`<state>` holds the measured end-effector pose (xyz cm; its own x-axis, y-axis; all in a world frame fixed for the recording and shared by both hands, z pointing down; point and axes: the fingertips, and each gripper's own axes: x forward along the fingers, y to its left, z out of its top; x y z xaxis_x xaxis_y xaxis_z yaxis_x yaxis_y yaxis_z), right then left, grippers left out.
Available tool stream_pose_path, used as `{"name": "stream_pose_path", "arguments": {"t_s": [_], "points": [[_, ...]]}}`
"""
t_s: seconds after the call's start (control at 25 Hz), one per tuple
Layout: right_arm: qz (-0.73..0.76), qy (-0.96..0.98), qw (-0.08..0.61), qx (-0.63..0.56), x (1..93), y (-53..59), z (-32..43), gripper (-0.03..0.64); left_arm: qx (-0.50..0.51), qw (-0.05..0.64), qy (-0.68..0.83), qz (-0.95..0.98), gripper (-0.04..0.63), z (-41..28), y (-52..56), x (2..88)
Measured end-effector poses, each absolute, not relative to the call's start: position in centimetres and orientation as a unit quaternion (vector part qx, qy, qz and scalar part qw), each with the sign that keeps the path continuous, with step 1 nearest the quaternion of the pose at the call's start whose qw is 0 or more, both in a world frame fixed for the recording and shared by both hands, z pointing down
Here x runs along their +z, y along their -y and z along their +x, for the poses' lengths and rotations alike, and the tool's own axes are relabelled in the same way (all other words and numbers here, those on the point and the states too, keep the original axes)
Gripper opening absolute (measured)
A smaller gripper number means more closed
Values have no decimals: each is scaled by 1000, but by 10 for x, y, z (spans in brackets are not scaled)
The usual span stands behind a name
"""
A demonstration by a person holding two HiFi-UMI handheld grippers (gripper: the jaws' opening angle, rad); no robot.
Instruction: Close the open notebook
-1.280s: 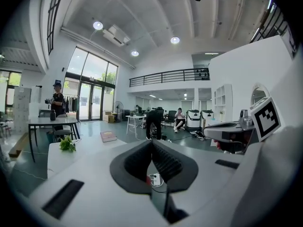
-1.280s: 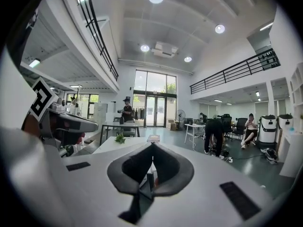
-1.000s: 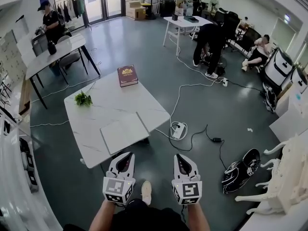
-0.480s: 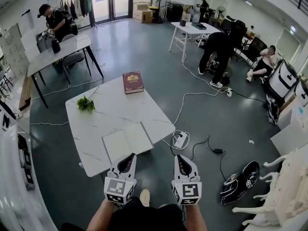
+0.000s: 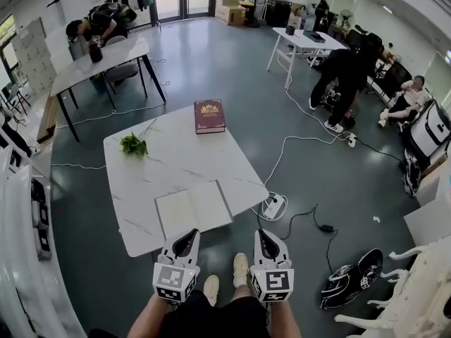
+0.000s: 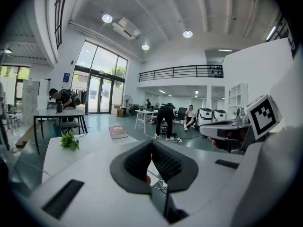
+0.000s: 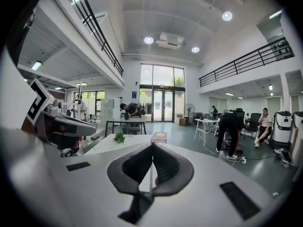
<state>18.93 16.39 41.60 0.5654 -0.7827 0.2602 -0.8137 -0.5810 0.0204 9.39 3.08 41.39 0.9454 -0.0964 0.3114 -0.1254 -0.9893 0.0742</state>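
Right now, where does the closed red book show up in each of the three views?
Head view: red book above centre, at the far edge of the white table.
Left gripper view: red book left of centre, below mid-height.
Right gripper view: red book near centre.
Shared landmark: the green plant, left of the book in all three.

White marble table (image 5: 176, 162), open notebook (image 5: 194, 208) near its front edge (pages blank), red book (image 5: 209, 115) far side, green sprig (image 5: 133, 145) left
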Motion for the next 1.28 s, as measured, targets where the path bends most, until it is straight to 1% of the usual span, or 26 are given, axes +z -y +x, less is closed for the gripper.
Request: {"name": "stream_pose_path", "arguments": {"t_s": [0.44, 0.64, 0.88, 1.16, 1.2, 1.24, 1.28], "points": [[823, 527, 86, 194, 516, -101, 250, 17, 227, 94, 151, 958, 25, 127, 7, 508], [793, 556, 104, 227, 566, -80, 261, 17, 254, 127, 180, 942, 25, 135, 15, 555], [767, 573, 123, 262, 618, -64, 265, 17, 287, 130, 194, 929, 25, 143, 23, 597], [732, 586, 111, 328, 671, -56, 267, 18, 302, 148, 202, 920, 25, 153, 30, 631], [725, 591, 107, 338, 677, -55, 265, 70, 304, 150, 205, 918, 25, 154, 30, 633], [719, 593, 103, 347, 683, -54, 264, 144, 305, 153, 207, 917, 25, 154, 31, 636], [714, 594, 99, 357, 688, -53, 264, 152, 306, 156, 208, 916, 25, 154, 31, 638]]}}
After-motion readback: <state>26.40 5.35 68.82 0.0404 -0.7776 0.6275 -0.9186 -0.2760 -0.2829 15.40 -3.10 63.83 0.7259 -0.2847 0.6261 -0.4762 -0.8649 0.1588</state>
